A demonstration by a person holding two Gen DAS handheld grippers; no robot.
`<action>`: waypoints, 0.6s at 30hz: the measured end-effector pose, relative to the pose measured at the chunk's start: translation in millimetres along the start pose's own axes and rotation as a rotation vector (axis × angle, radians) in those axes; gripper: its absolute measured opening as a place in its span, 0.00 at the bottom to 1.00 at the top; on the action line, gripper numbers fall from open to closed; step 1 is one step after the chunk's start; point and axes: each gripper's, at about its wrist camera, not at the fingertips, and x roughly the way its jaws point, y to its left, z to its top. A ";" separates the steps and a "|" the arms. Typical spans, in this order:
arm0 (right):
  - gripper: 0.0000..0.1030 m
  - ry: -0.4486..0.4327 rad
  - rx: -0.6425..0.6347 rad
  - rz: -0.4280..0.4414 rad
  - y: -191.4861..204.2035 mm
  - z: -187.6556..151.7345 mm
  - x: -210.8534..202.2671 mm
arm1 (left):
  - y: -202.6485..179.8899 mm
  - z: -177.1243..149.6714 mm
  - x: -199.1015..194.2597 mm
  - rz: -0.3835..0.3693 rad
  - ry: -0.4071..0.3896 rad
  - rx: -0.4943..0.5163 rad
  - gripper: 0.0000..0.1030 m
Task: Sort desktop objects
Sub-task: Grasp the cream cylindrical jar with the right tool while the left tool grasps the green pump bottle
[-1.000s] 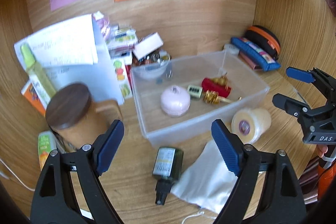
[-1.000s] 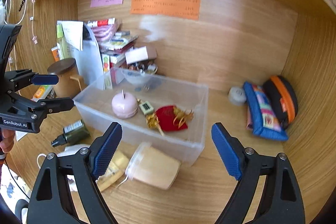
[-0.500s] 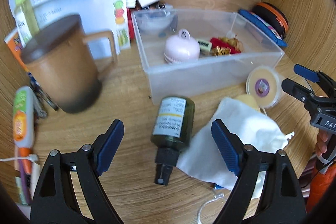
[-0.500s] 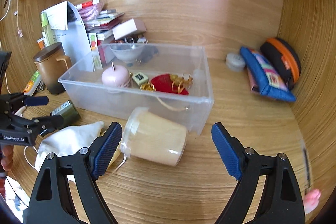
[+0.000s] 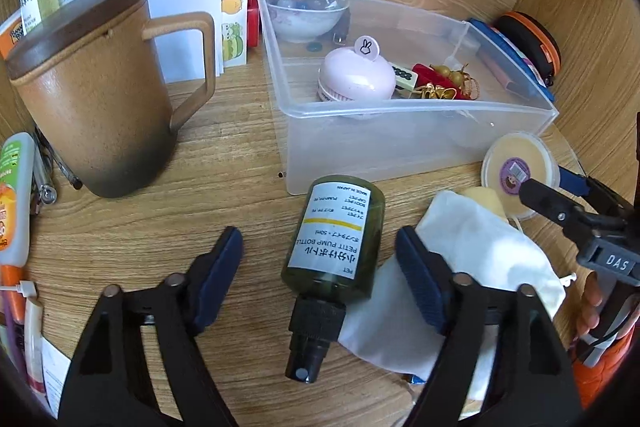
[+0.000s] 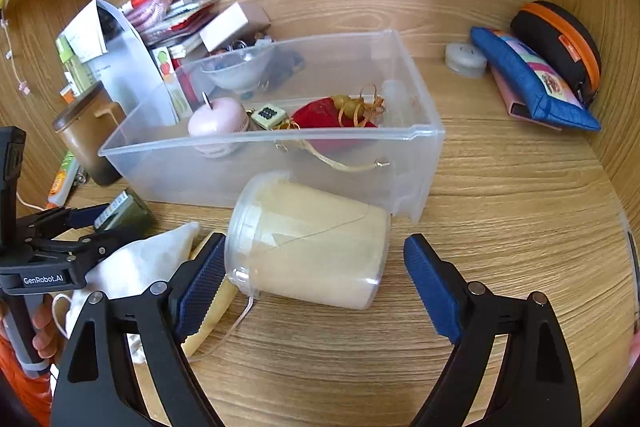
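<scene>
A dark green pump bottle [image 5: 334, 241] lies on its side on the wooden desk, nozzle toward me. My left gripper [image 5: 320, 275] is open, with a finger either side of the bottle, not touching it. A clear plastic bin [image 5: 400, 135] behind it holds a pink round case [image 5: 354, 79], a red and gold charm and a small bowl. A cream-filled clear jar [image 6: 308, 243] lies on its side in front of the bin [image 6: 416, 143]. My right gripper [image 6: 314, 285] is open around the jar, its left fingertip close to the lid end. A white cloth pouch [image 5: 460, 267] lies between bottle and jar.
A brown lidded mug [image 5: 92, 99] stands left of the bin, with papers and sticker packs behind. Tubes and pens [image 5: 16, 203] lie at far left. A blue pouch [image 6: 532, 79], an orange-trimmed black case [image 6: 560, 43] and a small white tin [image 6: 464, 59] sit at right.
Both grippers have moved down and forward. The left now straddles the green bottle; the right now straddles the cream jar. Both stay open.
</scene>
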 end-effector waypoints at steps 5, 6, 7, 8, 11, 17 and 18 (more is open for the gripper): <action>0.83 0.011 0.008 -0.027 0.8 -1.7 9.2 | -2.4 2.9 4.8 -0.015 0.005 0.007 0.71; 0.82 0.009 0.006 -0.034 1.2 -1.6 9.7 | -2.0 3.0 4.9 -0.017 0.004 0.005 0.70; 0.82 0.003 0.000 -0.042 2.3 -1.2 9.8 | -1.9 3.7 5.6 -0.015 0.000 0.003 0.70; 0.81 -0.006 -0.009 -0.050 4.0 -1.3 9.6 | -2.1 3.8 6.2 -0.010 -0.002 0.003 0.69; 0.70 -0.015 -0.038 -0.031 9.1 -1.0 9.1 | -4.9 4.6 7.7 0.009 -0.009 0.012 0.62; 0.67 -0.028 -0.023 -0.008 5.3 -1.1 5.7 | -6.5 4.3 6.8 -0.017 -0.016 0.022 0.43; 0.67 -0.037 -0.021 -0.006 4.7 -1.3 3.9 | -5.2 4.4 6.6 -0.020 -0.018 0.015 0.40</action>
